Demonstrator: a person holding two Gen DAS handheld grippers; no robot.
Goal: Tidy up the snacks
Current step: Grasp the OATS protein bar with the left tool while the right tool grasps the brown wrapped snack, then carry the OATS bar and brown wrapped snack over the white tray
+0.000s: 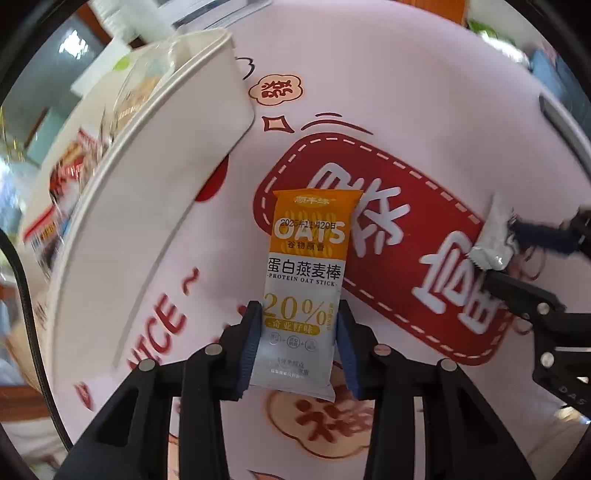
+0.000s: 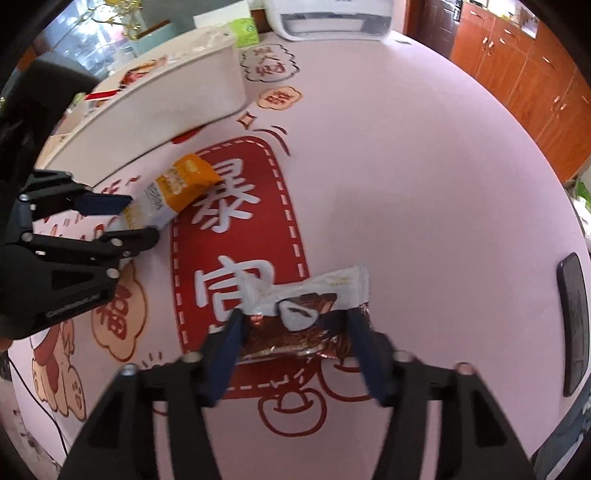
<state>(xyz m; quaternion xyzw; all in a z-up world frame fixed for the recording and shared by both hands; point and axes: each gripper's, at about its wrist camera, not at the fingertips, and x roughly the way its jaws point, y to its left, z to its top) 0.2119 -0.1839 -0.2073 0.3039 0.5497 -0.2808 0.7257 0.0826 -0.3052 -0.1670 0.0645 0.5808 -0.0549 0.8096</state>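
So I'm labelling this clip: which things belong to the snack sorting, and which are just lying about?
Job: oat stick in left gripper; chocolate snack in right gripper; white bin holding snacks.

Lying about: printed mat, black device, white appliance, green box.

The oat stick [image 1: 304,291] sits between the left gripper [image 1: 301,347] fingers, above the tablecloth [image 1: 406,110], with the storage bin [image 1: 155,177] just to its left, packets inside. To its right, the right gripper [image 2: 295,350] holds a chocolate snack packet [image 2: 306,314]. Behind the bin stands an appliance [image 2: 328,18]; a phone [image 2: 572,321] lies far right.
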